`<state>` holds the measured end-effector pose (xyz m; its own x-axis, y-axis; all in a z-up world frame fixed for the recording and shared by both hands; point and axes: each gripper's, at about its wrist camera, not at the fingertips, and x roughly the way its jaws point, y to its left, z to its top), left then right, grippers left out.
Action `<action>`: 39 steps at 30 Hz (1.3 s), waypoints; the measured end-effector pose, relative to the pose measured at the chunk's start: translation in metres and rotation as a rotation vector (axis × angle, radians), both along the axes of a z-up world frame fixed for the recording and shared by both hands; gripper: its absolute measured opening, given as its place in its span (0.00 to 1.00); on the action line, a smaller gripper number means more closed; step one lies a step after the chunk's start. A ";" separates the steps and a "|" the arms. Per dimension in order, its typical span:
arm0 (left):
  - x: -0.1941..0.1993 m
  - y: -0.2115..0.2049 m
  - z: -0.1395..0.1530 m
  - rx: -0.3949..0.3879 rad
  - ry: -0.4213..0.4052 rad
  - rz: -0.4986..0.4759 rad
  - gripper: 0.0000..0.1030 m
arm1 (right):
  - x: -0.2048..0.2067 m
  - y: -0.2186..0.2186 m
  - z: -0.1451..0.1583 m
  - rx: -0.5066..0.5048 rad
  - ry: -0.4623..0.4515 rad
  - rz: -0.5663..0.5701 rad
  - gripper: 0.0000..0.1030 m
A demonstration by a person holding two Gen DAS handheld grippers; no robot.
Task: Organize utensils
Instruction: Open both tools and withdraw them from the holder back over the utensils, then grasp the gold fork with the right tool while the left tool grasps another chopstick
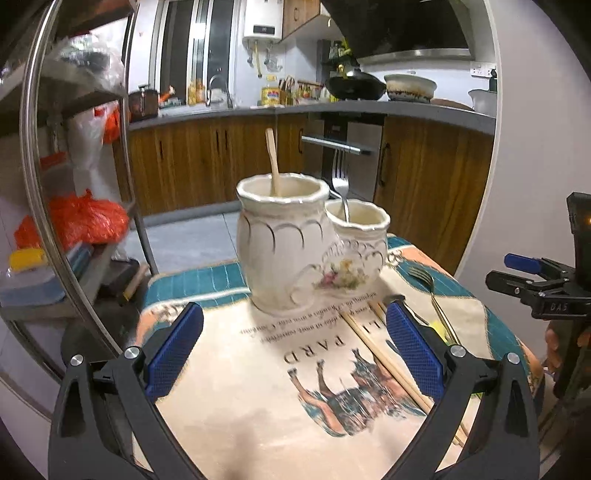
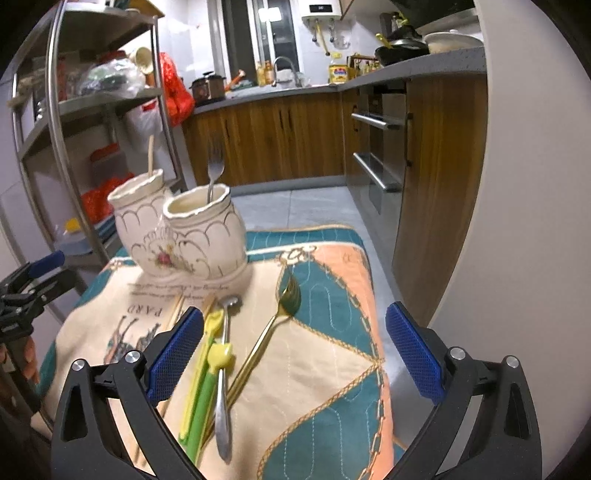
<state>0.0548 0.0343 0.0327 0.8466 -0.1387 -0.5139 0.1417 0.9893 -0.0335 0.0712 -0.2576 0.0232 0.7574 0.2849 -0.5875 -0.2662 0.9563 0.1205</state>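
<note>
An L-shaped grey countertop (image 2: 406, 68) tops brown wood-grain cabinets (image 2: 295, 136). The floor is pale grey tile (image 2: 306, 206). A white water heater (image 1: 261, 28) hangs by a dark glass door (image 1: 207, 48). A steel shelf rack (image 2: 59, 110) stands left.

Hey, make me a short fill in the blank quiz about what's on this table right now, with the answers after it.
1. The cream ceramic double-pot utensil holder keeps a silver fork in its ____ pot.
2. The taller pot has a single ____ utensil standing in it.
3. The gold fork lies flat on the patterned ____.
4. The right gripper hovers over the loose utensils with its jaws ____.

Answers: shorter; wooden; cloth; open
</note>
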 end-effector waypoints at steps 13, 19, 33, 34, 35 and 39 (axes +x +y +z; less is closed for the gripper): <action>0.010 -0.030 -0.030 0.056 0.216 -0.055 0.95 | 0.000 -0.005 -0.015 0.004 0.054 0.026 0.95; 0.015 -0.045 -0.045 0.053 0.280 -0.066 0.95 | 0.003 -0.003 -0.025 -0.009 0.093 0.048 0.95; 0.024 -0.064 -0.069 0.109 0.379 -0.064 0.94 | 0.009 -0.010 -0.033 0.005 0.129 0.045 0.95; 0.024 -0.064 -0.069 0.109 0.378 -0.061 0.94 | 0.009 -0.010 -0.034 0.007 0.130 0.046 0.95; 0.024 -0.064 -0.069 0.107 0.379 -0.059 0.94 | 0.009 -0.010 -0.034 0.009 0.130 0.047 0.95; 0.027 -0.066 -0.069 0.112 0.386 -0.047 0.94 | 0.009 -0.010 -0.036 0.012 0.134 0.049 0.95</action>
